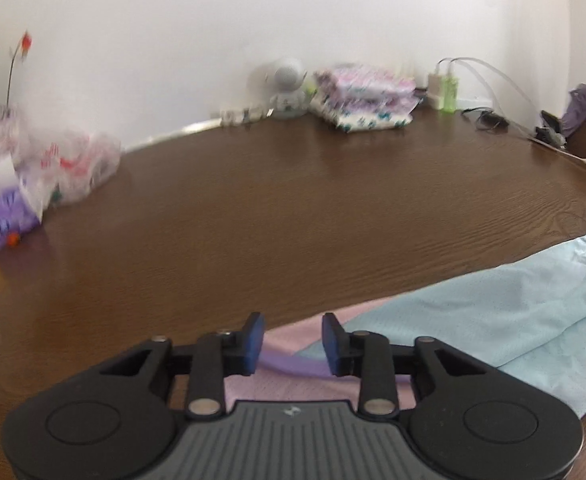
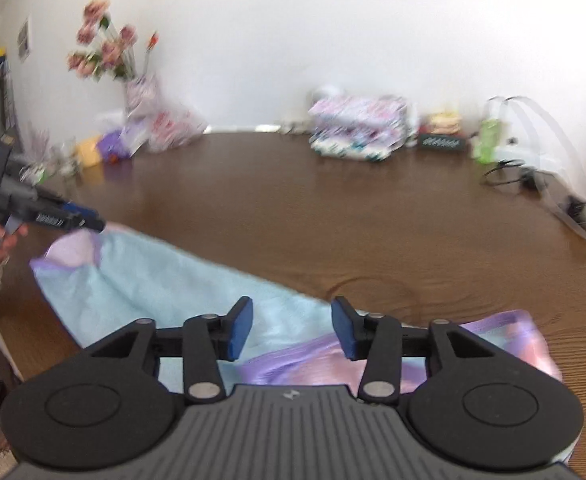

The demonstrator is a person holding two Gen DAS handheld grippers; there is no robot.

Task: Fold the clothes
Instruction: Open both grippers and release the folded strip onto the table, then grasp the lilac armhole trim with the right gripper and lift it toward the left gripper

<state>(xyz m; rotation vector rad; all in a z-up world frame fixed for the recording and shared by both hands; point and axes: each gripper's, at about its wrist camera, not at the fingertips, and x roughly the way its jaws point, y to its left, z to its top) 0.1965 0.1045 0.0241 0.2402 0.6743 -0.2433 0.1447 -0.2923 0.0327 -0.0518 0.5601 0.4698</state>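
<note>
I had both grippers, left (image 1: pixel 292 344) & right (image 2: pixel 292 328), parted w/ nothing pinched. Shirt (image 2: pixel 181 292) lay flat on table (image 2: pixel 333 216) below them.

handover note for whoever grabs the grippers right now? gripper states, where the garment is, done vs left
Left gripper: jaws apart, nothing pinched; it hovers over the garment's pink and purple-trimmed end.
Right gripper: jaws apart, empty, above the other end, where blue meets the purple and pink panel.
Garment: light blue with pink and purple, lying as a long, partly creased strip near the front edge of the wooden table.
Done: looks released onto the table; whether a fold is already in it I cannot tell.
Left: probably regrip both ends, fold further, then perhaps add it to the folded stack by the wall.
</note>
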